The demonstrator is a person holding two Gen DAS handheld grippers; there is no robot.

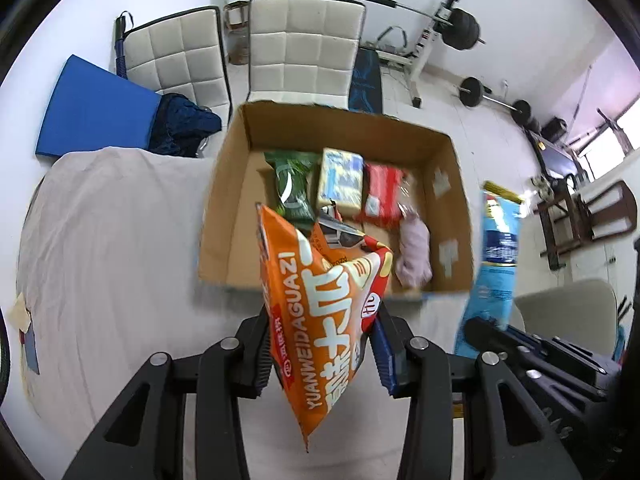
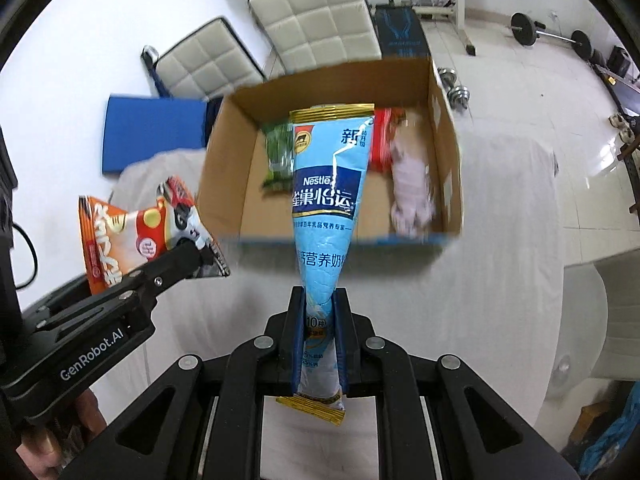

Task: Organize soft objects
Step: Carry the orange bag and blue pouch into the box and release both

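Bright, even daylight from a window at right; cardboard box edges motion-blurred; fisheye bends dark corners.

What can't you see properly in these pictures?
- Left wrist view: the orange bag hides part of the cardboard box floor.
- Right wrist view: the blue Nestle bag covers the box's middle.
- Both views: the pink soft thing is too blurred to name.

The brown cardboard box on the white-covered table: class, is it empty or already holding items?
Holding items. The brown cardboard box contains a green packet, red packet and pink soft item.
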